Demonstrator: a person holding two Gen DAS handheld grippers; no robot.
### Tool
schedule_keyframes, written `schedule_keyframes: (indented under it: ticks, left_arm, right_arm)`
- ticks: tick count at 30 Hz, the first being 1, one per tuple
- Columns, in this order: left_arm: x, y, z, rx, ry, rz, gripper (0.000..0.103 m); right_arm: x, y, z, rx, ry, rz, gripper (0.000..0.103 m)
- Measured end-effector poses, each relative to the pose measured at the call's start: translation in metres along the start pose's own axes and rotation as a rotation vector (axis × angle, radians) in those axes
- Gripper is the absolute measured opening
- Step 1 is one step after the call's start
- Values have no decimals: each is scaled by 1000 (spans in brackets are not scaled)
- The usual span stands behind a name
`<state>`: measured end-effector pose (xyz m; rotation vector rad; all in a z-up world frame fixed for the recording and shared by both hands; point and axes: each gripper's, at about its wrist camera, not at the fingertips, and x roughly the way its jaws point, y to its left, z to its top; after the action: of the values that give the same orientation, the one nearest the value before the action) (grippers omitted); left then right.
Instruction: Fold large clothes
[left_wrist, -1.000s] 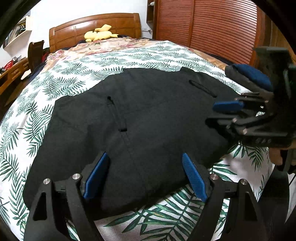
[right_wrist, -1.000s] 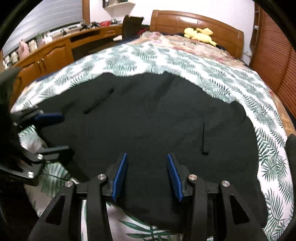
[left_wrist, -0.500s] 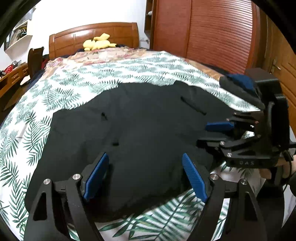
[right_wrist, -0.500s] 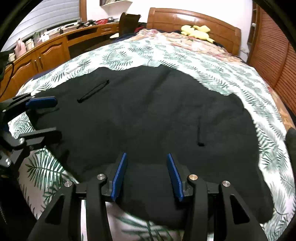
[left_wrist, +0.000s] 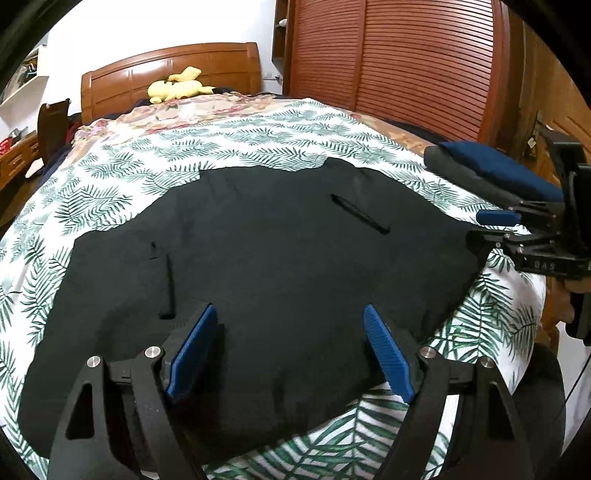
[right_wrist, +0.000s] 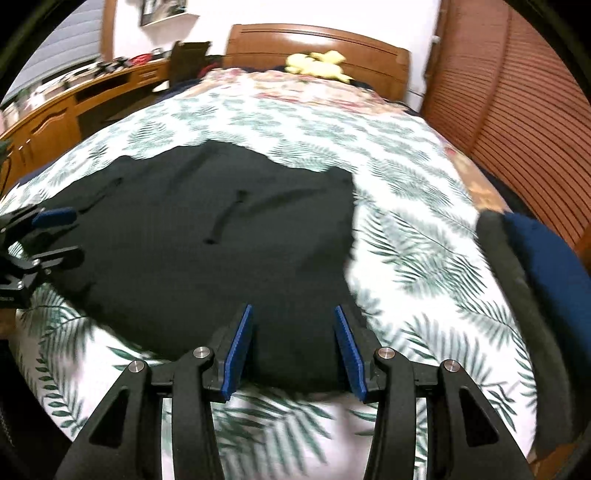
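garment (left_wrist: 280, 258) on bed (left_wrist: 258, 147), folded stack (left_wrist: 491, 173) right

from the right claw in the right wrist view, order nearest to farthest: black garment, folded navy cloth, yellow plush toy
1. Black garment, spread on the bed just ahead of the right claw.
2. Folded navy cloth, off to the right.
3. Yellow plush toy, far back at the headboard.
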<state>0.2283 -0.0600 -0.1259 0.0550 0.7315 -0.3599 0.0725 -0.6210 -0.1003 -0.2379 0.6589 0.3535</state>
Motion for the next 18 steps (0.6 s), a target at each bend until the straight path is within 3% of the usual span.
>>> schedule_keyframes:
  ticks: [7,12,18]
  left_arm:
    - [6,-9,-2,24,16,12,82]
    - [9,-8,-4,30,26,21,82]
    - [10,-7,-4,29,29,25,82]
  right_arm:
    - [4,-3,-9,47,9,-5,48]
    - [13,-13,-12,97,21,16,62]
    - [18,-25,-16,175,8,88,66]
